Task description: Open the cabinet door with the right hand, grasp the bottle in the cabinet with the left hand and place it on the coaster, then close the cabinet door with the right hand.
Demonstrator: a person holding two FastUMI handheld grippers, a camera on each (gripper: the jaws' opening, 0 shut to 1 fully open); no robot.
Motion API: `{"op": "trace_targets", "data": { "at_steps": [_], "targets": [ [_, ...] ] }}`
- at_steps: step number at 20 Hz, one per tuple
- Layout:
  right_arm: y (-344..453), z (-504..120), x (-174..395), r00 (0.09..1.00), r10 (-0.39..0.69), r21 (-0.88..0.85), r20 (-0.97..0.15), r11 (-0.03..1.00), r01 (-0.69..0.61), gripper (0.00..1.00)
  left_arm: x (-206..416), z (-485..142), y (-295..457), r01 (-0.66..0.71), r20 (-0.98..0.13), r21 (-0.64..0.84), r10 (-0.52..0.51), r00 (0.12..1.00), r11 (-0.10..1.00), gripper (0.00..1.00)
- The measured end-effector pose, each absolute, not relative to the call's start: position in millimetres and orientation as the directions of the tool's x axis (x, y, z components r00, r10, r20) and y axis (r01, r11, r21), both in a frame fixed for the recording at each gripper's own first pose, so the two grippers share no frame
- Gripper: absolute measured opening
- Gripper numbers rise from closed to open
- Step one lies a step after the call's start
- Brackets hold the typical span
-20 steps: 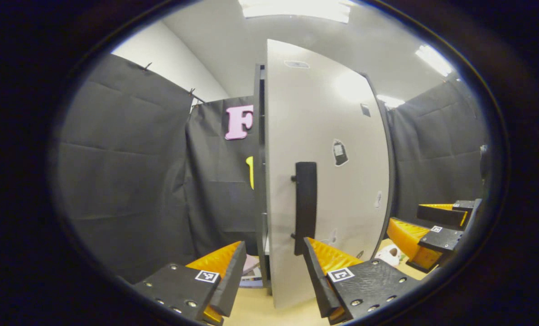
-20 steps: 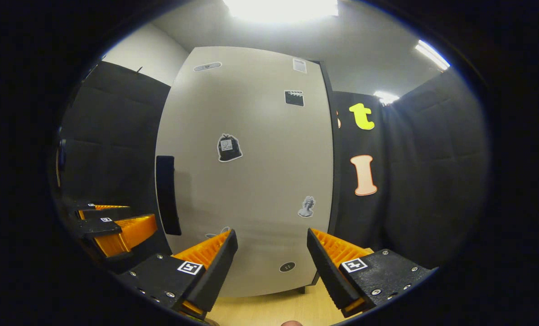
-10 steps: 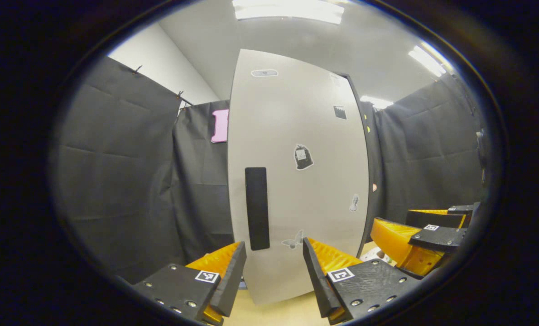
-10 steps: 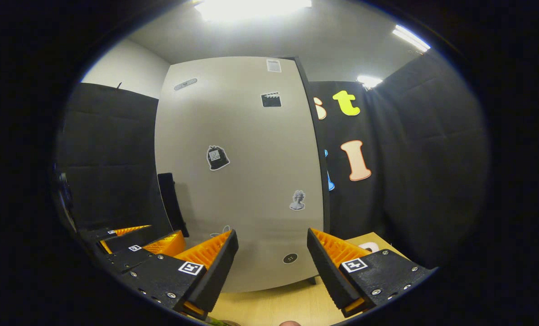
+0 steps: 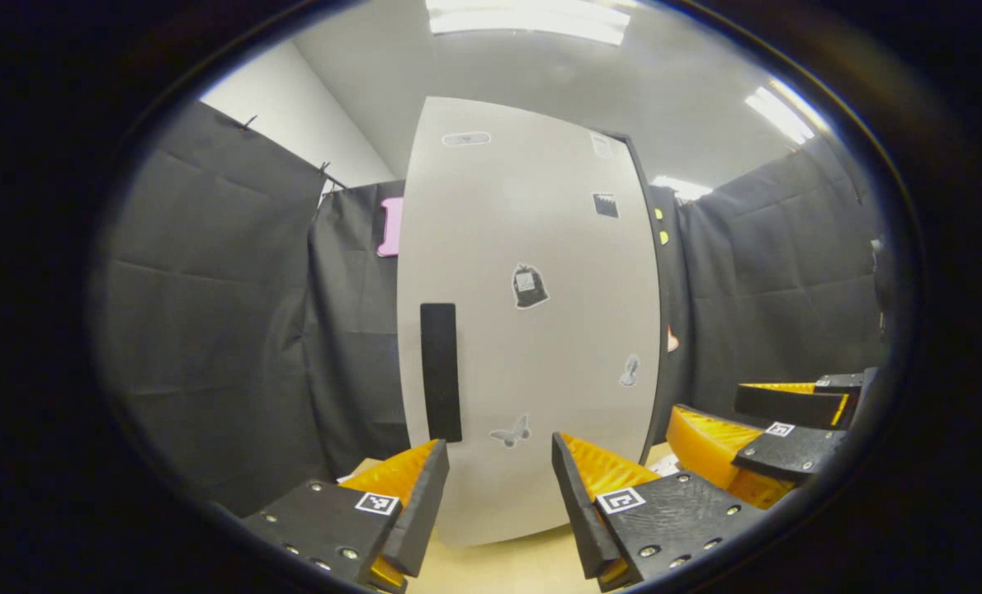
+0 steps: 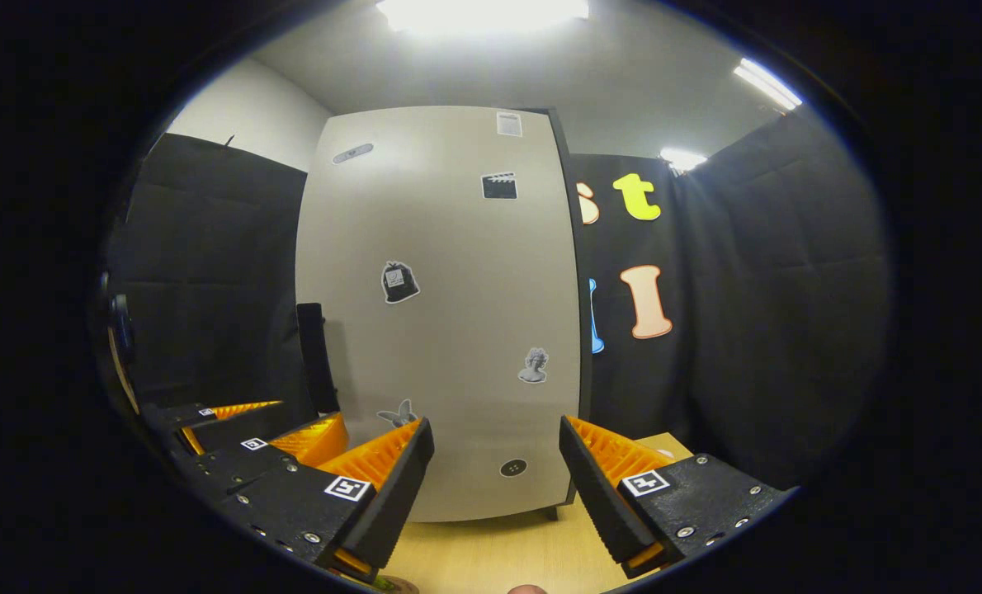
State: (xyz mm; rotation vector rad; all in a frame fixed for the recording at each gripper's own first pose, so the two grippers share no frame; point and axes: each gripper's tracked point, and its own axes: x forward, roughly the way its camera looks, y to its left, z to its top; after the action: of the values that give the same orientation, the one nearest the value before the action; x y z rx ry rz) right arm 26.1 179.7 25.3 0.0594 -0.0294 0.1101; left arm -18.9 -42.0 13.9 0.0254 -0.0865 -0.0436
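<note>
The tall pale-grey cabinet door (image 5: 532, 330) fills the centre of both views and looks flush with its dark frame, so we judge the closing step at or near its end. Its black vertical bar handle (image 5: 441, 371) stands at the door's lower left in the left gripper view. To finish well, we would check that the left edge leaves no gap, press lightly there if it does, then draw back without catching the handle.

Our right gripper (image 6: 495, 462) hangs with fingers spread wide and empty, close before the door's lower part, just above the light wooden tabletop (image 6: 499, 557). Our left gripper (image 5: 499, 483) is likewise spread and holds nothing. We cannot make out the bottle or the coaster here; something small sits at the very bottom edge of the right gripper view, too cropped to name.

Small stickers dot the door. Black cloth walls flank the cabinet on both sides. The two grippers sit side by side, so they could crowd each other.
</note>
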Motion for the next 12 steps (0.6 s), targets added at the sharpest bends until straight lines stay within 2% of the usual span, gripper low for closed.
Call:
{"op": "trace_targets", "data": {
  "at_steps": [5, 6, 7, 8, 9, 10, 11, 12],
  "targets": [
    [169.5, 28.6, 28.6, 0.997, 0.053, 0.051, 0.057, 0.997, -0.056, 0.95, -19.0, 10.8, -38.7, 0.017, 0.094, 0.022, -0.019, 0.995, 1.000, 0.71],
    [166.4, 27.0, 29.1, 0.998, 0.036, 0.050, 0.053, 0.998, -0.039, 0.95, -20.4, 10.4, -41.9, 0.024, 0.091, 0.010, -0.025, 0.996, 1.000, 0.77],
    [165.4, 22.3, 29.5, 0.999, 0.033, 0.055, 0.044, 0.998, -0.035, 0.90, -22.1, 11.4, -41.5, 0.017, 0.093, 0.016, -0.018, 0.996, 1.000, 0.77],
    [167.1, 22.8, 31.0, 0.999, 0.031, 0.059, 0.038, 0.998, -0.033, 0.95, -21.6, 13.7, -37.3, 0.006, 0.100, 0.029, -0.009, 0.995, 1.000, 0.77],
    [165.4, 21.7, 30.5, 0.999, 0.024, 0.063, 0.035, 0.998, -0.026, 0.95, -19.8, 14.4, -36.5, 0.004, 0.109, 0.036, -0.008, 0.994, 0.999, 0.71],
    [165.1, 22.8, 30.2, 0.999, 0.023, 0.067, 0.038, 0.997, -0.025, 0.95, -19.6, 14.5, -37.6, 0.007, 0.111, 0.032, -0.011, 0.994, 0.999, 0.71],
    [164.6, 23.8, 30.4, 0.999, 0.020, 0.067, 0.041, 0.998, -0.023, 0.94, -19.0, 12.7, -38.1, 0.008, 0.107, 0.026, -0.011, 0.994, 1.000, 0.77],
    [163.6, 24.9, 30.1, 0.999, 0.014, 0.059, 0.045, 0.998, -0.017, 0.95, -18.6, 10.5, -37.9, 0.008, 0.099, 0.022, -0.010, 0.995, 1.000, 0.65]
  ]
}}
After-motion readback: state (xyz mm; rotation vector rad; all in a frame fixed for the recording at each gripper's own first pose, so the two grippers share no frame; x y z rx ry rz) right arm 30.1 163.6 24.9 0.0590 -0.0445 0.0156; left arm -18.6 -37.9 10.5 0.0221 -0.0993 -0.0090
